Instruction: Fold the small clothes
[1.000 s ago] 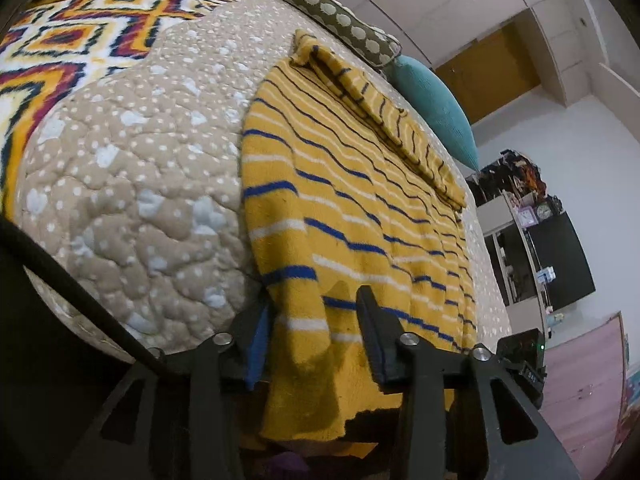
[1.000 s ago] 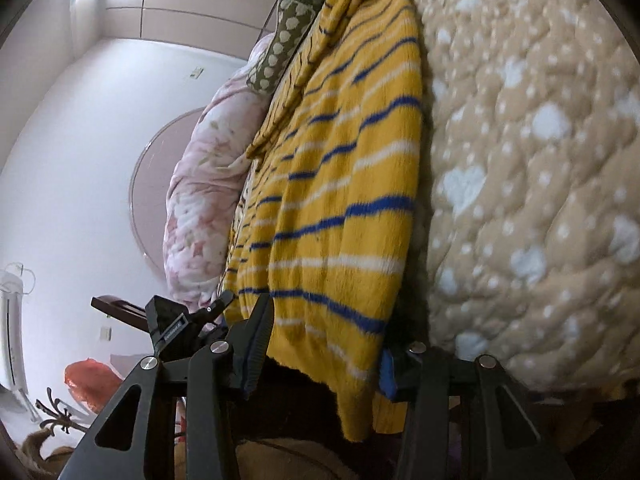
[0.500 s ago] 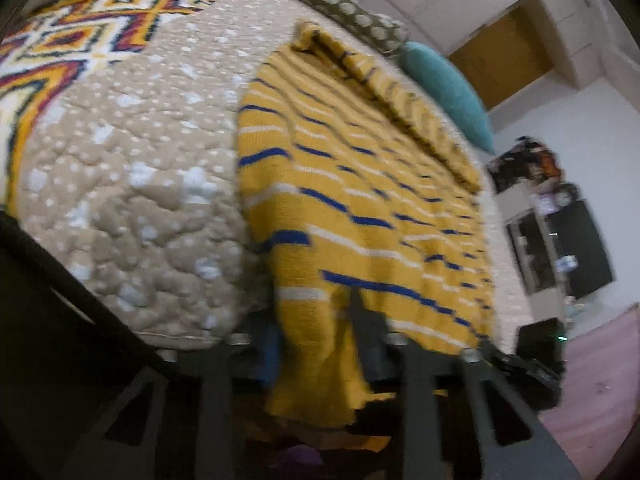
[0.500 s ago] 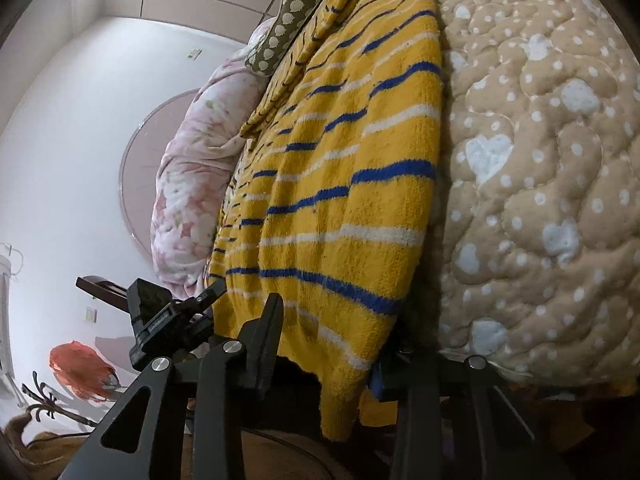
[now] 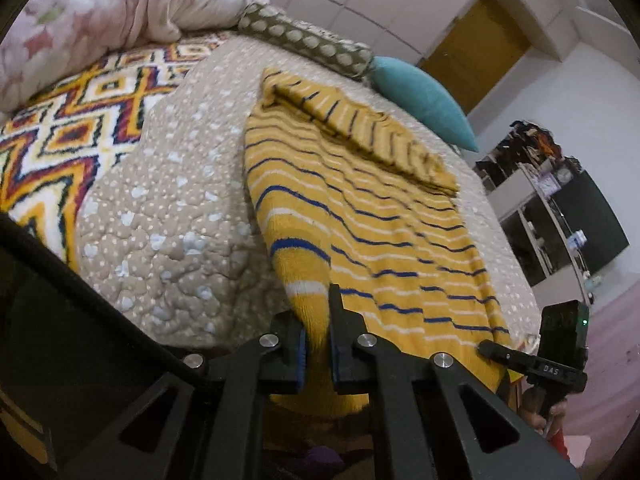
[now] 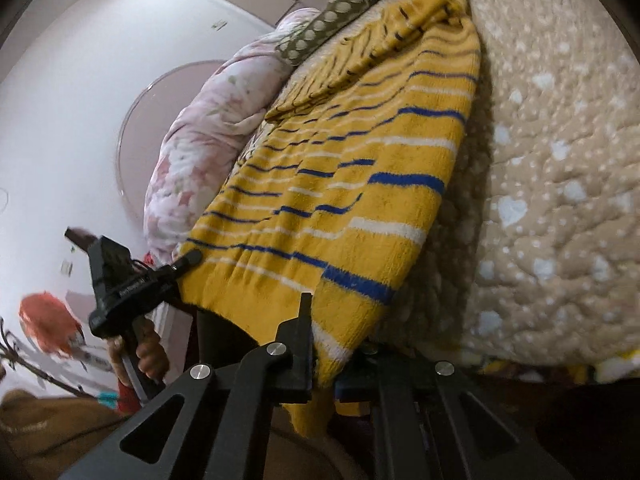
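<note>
A yellow sweater with blue and white stripes lies flat on the beige quilted bed cover, its sleeves folded across the far end. My left gripper is shut on the near hem at the sweater's left corner, and the cloth bunches up between the pads. My right gripper is shut on the hem at the other corner of the sweater, which hangs down past its fingers. Each view catches the other gripper at the hem's far corner: the right one, and the left one held by a hand.
A zigzag-patterned blanket covers the bed's left part, with a pink floral duvet beyond it. A spotted bolster and a teal pillow lie at the head. Dark shelves stand by the wall.
Both grippers closed from open onto the sweater's near hem. Both have risen, lifting the hem off the bed's edge, so more of the bed shows.
</note>
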Demonstrator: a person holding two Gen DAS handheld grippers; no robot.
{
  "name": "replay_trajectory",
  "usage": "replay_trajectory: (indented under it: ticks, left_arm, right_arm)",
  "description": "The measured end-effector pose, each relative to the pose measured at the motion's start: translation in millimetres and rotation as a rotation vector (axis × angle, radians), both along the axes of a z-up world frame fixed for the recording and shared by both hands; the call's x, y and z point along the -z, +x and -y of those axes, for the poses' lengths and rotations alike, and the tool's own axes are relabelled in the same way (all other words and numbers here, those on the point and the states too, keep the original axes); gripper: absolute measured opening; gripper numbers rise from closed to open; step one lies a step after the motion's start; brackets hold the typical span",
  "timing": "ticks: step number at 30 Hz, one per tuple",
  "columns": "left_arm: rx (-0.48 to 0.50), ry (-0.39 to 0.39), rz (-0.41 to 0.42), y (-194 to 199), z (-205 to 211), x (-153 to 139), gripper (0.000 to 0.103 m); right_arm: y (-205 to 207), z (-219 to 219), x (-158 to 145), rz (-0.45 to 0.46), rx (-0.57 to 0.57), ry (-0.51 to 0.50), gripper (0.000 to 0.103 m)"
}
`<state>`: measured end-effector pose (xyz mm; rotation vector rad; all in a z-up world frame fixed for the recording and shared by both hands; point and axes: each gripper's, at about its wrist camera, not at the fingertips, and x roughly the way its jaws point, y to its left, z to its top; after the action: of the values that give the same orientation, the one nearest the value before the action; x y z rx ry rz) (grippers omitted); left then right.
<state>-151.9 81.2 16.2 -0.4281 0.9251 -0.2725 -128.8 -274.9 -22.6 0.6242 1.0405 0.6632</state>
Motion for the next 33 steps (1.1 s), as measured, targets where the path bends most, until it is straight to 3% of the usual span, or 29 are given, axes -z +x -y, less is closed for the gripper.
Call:
replay_trajectory:
  ticks: [6, 10, 13, 16, 20, 23, 27, 33]
  left_arm:
    - [0.0, 0.01, -0.009, -11, -4, 1, 0.008]
    - [-0.02, 0.015, -0.048, 0, -9, 12, 0.008]
    - [-0.027, 0.009, -0.02, 19, -12, 0, 0.008]
    - [-0.027, 0.006, 0.032, 57, -8, -22, 0.008]
    - [-0.04, 0.093, 0.137, 133, 13, -58, 0.008]
    - [-0.059, 0.11, 0.147, 192, 27, -67, 0.008]
    - [-0.085, 0.157, 0.089, 263, 31, -52, 0.008]
    - [-0.071, 0.164, -0.007, 314, 28, -17, 0.008]
  right_arm:
    - [-22, 9, 1, 0.003, -0.014, 0.005, 0.007]
    - [-17, 8, 5, -0.001, -0.014, -0.001, 0.007]
    - [-3, 5, -11, 0.045, -0.026, -0.024, 0.007]
    - [26, 0, -39, 0.12, -0.022, -0.048, 0.007]
    - [83, -2, -73, 0.219, 0.023, -0.111, 0.007]
    - [136, -3, -88, 0.257, 0.082, -0.147, 0.007]
    - [197, 2, -80, 0.24, 0.157, -0.186, 0.007]
    - [248, 6, -51, 0.166, 0.181, -0.18, 0.008]
